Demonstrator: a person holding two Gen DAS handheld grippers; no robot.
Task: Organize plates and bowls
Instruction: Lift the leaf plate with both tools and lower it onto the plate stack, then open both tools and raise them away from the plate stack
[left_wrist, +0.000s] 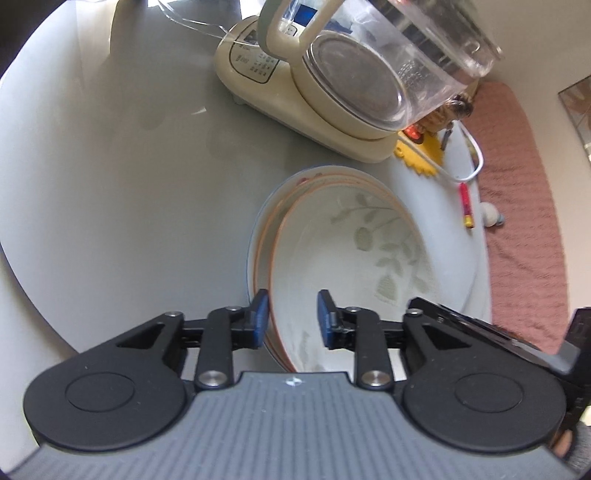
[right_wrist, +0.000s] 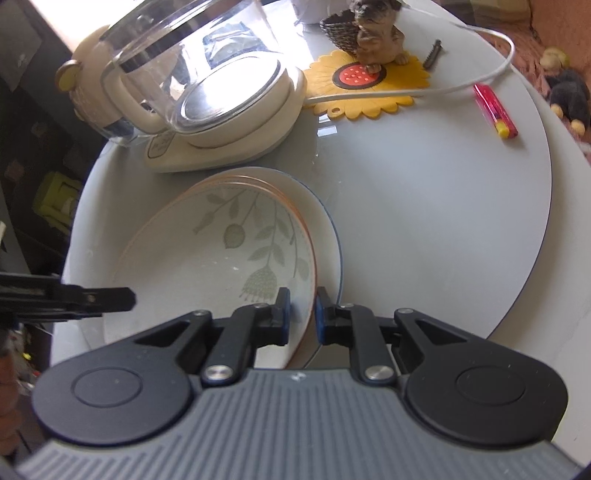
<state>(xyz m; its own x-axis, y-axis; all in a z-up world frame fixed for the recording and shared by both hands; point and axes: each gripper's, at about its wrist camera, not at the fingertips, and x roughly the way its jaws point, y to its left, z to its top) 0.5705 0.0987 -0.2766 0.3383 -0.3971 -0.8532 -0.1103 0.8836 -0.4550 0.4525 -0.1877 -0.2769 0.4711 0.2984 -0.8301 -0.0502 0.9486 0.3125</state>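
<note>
A leaf-patterned plate with an orange rim tops a stack that rests on a white blue-rimmed plate on the round table. My left gripper straddles the patterned plate's left rim with a wide gap between its blue pads. My right gripper straddles the right rim with its pads close on both sides, seemingly clamped on it. The plate looks tilted. The left gripper's finger also shows in the right wrist view.
A cream kettle base with a glass jug stands just behind the plates. A yellow sunflower mat carries a figurine. A white cable, a red lighter and a screw lie near the table edge.
</note>
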